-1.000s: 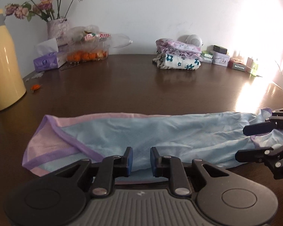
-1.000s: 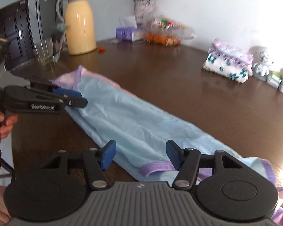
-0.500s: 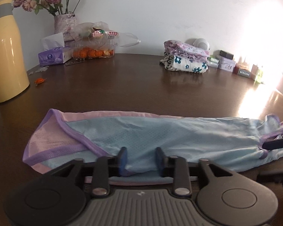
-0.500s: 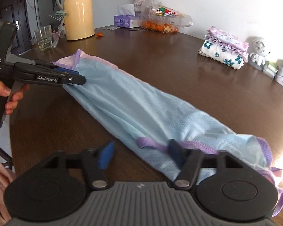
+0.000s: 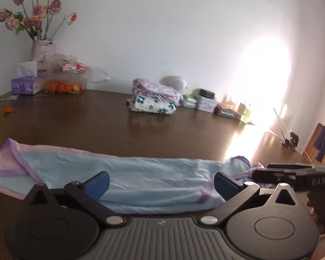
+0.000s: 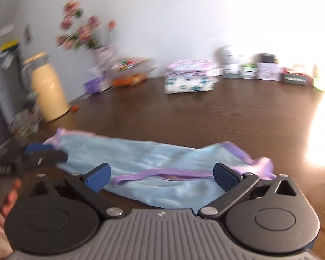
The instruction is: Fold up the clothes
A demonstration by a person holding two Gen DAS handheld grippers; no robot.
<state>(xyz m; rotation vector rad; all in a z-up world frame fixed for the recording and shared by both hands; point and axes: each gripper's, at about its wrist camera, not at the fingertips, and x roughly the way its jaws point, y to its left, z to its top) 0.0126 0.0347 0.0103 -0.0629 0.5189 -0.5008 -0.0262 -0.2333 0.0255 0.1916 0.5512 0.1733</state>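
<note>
A light blue garment [image 5: 145, 173] with purple trim and a pink lining lies folded into a long strip across the dark wooden table [image 5: 97, 125]. My left gripper [image 5: 161, 184] stands wide open just above the strip's near edge, holding nothing. In the right wrist view the garment [image 6: 151, 158] shows its purple-edged opening towards me, and my right gripper [image 6: 161, 176] is wide open over that end, also empty. The left gripper [image 6: 47, 151] shows at the strip's left end, and the right gripper [image 5: 262, 171] at its right end.
A stack of folded clothes [image 5: 153, 101] sits at the back by the wall, with small boxes [image 5: 208, 104] to its right. At the back left are a vase of flowers [image 5: 42, 52], a tissue box [image 5: 25, 84] and a yellow flask [image 6: 48, 93]. Glare covers the table's right side.
My left gripper, nearly shut on the garment's near edge a second ago, has let go and opened wide. The right gripper has opened wider and swung round to face the wall.
</note>
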